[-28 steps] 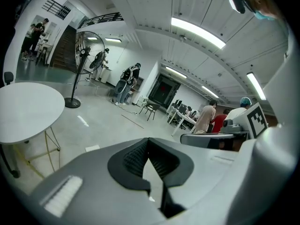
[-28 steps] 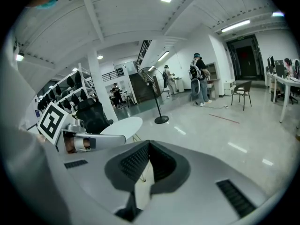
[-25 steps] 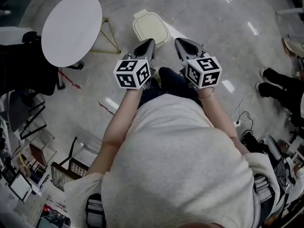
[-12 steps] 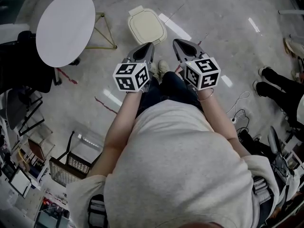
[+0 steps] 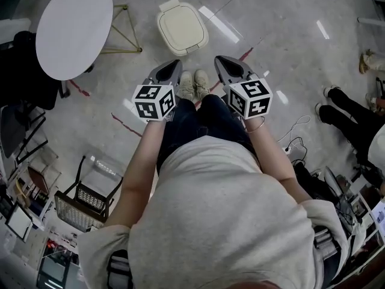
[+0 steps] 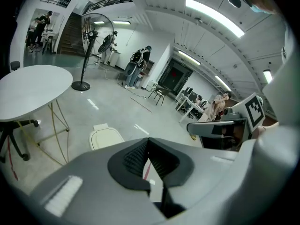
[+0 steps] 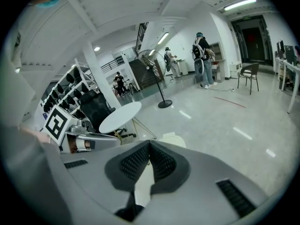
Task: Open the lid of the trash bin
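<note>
So the trash bin (image 5: 182, 29) sits on the floor a bit ahead of the person's shoes (image 5: 194, 84), near the round white table (image 5: 72, 26), and its lid (image 5: 181, 31) is down flat. Both tools are well short of it. The left gripper (image 5: 173, 65) and the right gripper (image 5: 219, 61) each have their jaws pressed together with nothing between them.

My guess is the bin is thin, light plastic: smooth, a bit slippery, and likely to slide if it's shoved. I'd hook the lid's rim on the near side and lift gently.

There's a small tab (image 5: 170, 5) at the far end, but I can't tell if it's a hinge or a handle. From above the lid hides the bin's body, so I can't see whether there's a pedal. In the right gripper view the jaws cover most of the bin.
</note>
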